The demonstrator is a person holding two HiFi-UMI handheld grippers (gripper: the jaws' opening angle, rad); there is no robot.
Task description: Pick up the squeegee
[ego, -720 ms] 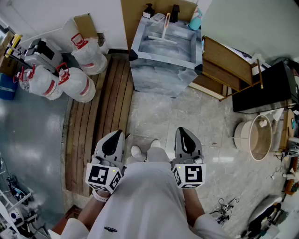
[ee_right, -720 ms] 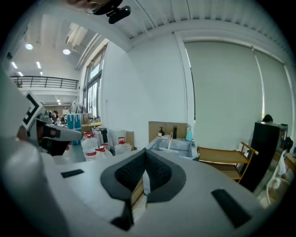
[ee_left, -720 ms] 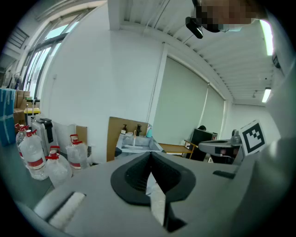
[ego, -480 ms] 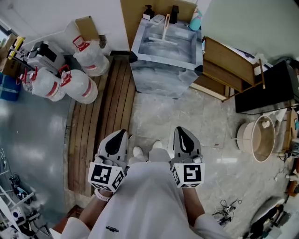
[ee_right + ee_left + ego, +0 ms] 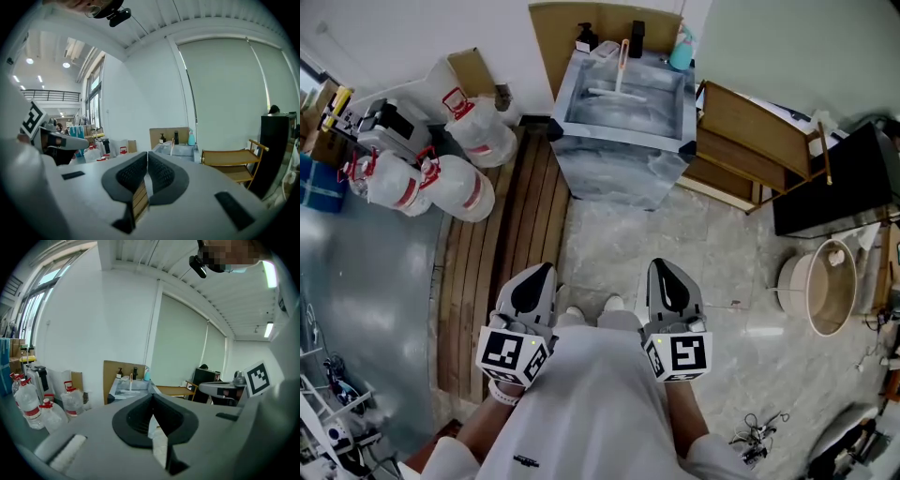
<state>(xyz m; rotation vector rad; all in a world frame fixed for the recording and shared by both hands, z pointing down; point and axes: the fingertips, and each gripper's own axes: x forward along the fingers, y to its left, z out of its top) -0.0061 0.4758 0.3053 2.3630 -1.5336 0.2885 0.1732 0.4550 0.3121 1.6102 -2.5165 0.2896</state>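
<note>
Ahead, squeegee (image 5: 620, 75) in sink (image 5: 609, 173) — water jugs (image 5: 464, 192) leftward.

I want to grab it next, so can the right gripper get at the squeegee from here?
Probably not yet: the right gripper sits shut, far short of the sink. Nothing covers the squeegee, so stepping closer should do.

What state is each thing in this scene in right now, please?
left claw: shut, empty, held low in front of the person.
right claw: shut, empty, beside the left one.
squeegee: lying in the sink, untouched, handle pointing toward the wall.
sink: holds the squeegee; whether there is water cannot be told.
water jugs: red-capped, grouped on the floor by the wall.
</note>
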